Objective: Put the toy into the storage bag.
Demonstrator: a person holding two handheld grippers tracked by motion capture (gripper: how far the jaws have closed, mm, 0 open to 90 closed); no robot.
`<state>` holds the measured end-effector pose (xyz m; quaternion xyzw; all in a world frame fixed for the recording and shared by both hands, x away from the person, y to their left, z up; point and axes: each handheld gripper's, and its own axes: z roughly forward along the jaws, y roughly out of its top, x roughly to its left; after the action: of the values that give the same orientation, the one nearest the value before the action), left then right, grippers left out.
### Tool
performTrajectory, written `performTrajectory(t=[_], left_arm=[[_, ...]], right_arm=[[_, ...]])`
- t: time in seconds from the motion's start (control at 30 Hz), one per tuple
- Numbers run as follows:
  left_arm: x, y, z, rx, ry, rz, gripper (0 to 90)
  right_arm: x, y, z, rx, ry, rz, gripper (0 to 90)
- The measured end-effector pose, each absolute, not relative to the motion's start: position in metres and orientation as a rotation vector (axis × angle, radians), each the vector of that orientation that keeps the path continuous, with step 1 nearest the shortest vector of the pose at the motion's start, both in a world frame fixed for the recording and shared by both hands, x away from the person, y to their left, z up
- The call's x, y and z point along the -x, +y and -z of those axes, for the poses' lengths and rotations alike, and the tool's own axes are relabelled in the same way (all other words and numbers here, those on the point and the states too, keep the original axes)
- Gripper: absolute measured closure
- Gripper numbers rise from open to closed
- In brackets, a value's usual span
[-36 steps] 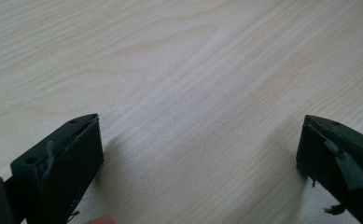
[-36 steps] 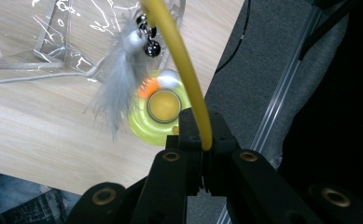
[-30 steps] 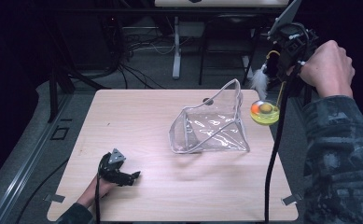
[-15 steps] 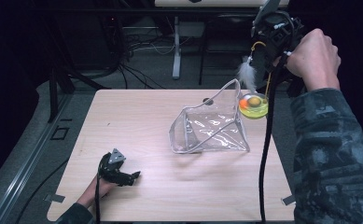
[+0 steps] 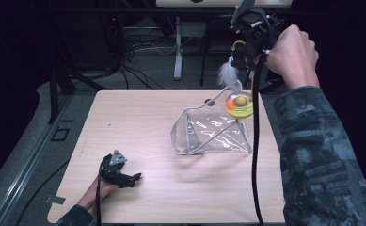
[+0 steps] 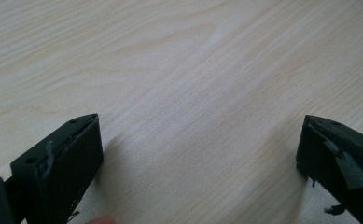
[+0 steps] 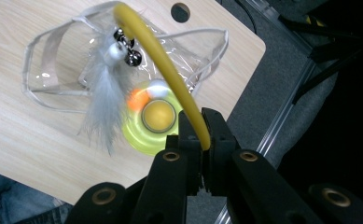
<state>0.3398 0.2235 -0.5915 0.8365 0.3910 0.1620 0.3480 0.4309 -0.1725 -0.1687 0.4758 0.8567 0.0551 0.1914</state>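
Note:
A cat toy hangs from my right gripper (image 5: 240, 55), which is shut on its curved yellow wand (image 7: 165, 60). The toy has a white feather (image 5: 227, 74) with small bells (image 7: 129, 51) and a yellow-green disc (image 5: 240, 106) holding an orange and a yellow ball. The disc hovers over the right rim of a clear plastic bag (image 5: 211, 132) that stands open on the wooden table (image 5: 138, 122). From the right gripper (image 7: 201, 126) I look down on feather, disc and bag (image 7: 53, 56). My left gripper (image 5: 129, 180) rests open at the table's front left, jaws wide over bare wood (image 6: 200, 140).
A round hole (image 5: 210, 101) pierces the table behind the bag. The table's right edge lies just beyond the bag. Cables and a stand leg (image 5: 177, 52) sit on the dark floor past the far edge. A long black cable (image 5: 254, 155) trails down from the right gripper.
The right hand has moved left and slightly up, carrying the toy from beside the bag's right end to over its rim. The left gripper has stayed put.

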Motion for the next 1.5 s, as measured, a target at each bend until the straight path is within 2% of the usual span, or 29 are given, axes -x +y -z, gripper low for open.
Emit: performTrajectory(t=[0.77,1.5], left_arm=[[-0.340,0.224,0.591,-2.174,1.005,-0.418,0.3],[-0.340,0.224,0.592,-2.174,1.000,-0.414,0.4]], right_arm=[[-0.451,-0.126,0.200,-1.231,2.483,-0.188,87.3],[-0.467,-0.130,0.265,-1.248,2.574,-0.138,87.4]])
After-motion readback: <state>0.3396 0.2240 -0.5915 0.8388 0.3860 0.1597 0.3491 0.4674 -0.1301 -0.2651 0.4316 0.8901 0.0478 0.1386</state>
